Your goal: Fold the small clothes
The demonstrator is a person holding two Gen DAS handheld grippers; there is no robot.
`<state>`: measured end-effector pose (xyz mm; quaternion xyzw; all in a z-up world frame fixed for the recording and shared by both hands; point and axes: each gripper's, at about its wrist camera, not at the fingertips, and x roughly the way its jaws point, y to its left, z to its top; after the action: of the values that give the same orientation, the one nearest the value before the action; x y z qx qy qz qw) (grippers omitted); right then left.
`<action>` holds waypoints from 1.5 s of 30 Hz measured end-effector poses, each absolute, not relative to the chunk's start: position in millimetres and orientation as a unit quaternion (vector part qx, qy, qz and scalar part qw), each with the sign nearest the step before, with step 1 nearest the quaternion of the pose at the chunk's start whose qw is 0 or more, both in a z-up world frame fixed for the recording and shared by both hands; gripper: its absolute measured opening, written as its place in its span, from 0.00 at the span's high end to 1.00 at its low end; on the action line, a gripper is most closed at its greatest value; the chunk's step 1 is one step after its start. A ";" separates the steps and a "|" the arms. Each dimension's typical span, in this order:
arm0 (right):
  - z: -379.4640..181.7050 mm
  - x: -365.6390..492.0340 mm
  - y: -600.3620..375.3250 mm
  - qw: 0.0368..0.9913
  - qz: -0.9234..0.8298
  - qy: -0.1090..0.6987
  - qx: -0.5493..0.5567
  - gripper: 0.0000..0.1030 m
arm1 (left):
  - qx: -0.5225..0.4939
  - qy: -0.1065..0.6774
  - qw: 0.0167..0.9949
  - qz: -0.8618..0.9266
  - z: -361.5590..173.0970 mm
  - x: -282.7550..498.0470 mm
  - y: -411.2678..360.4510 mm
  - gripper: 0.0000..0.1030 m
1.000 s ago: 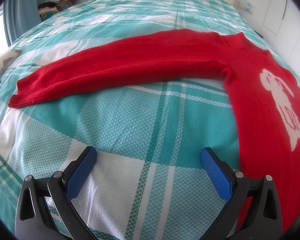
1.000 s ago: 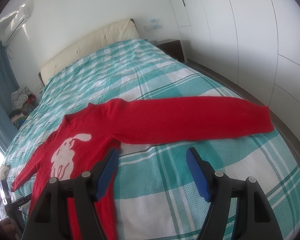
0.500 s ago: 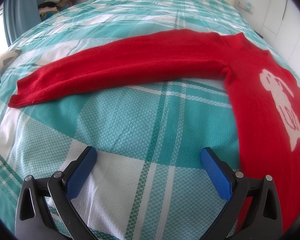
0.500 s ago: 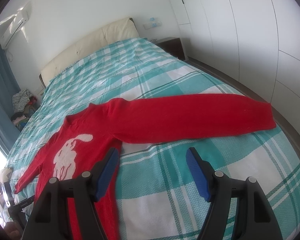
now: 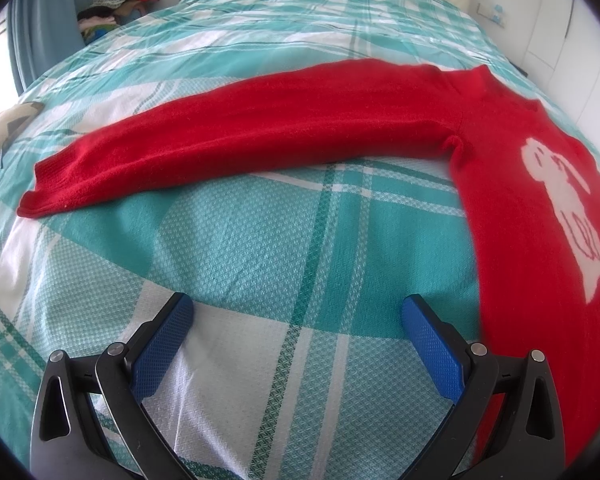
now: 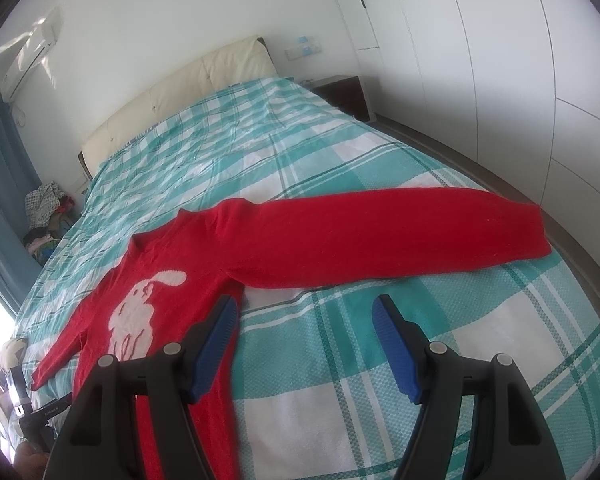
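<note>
A red sweater (image 5: pixel 520 200) with a white rabbit design lies flat, face up, on the teal plaid bed (image 5: pixel 260 248). Its one sleeve (image 5: pixel 240 140) stretches left across the bed. My left gripper (image 5: pixel 298 312) is open and empty, low over the bedspread just left of the sweater's side edge. In the right wrist view the sweater (image 6: pixel 188 272) lies left and its other sleeve (image 6: pixel 400 236) stretches right toward the bed edge. My right gripper (image 6: pixel 304 312) is open and empty, above the bed below that sleeve's armpit.
A beige headboard (image 6: pixel 180 88) stands at the far end. White wardrobe doors (image 6: pixel 520 80) line the right wall beyond the bed edge. A pile of clothes (image 6: pixel 44 208) sits by the blue curtain at the left. A dark nightstand (image 6: pixel 344 92) stands by the headboard.
The right gripper has lifted and drawn back slightly, so the sweater sits a little lower in its view. The left gripper has not moved.
</note>
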<state>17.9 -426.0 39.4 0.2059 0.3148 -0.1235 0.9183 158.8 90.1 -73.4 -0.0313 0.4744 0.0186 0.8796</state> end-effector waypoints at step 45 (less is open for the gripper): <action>26.6 20.2 -426.9 0.909 -0.139 0.337 0.204 0.32 | 0.033 0.389 0.921 0.016 -9.1 117.5 58.5 0.00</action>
<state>20.2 -426.9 26.6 0.2036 0.3367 -0.1388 0.9088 117.5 58.5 -9.1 0.0332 0.3890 0.0159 0.9205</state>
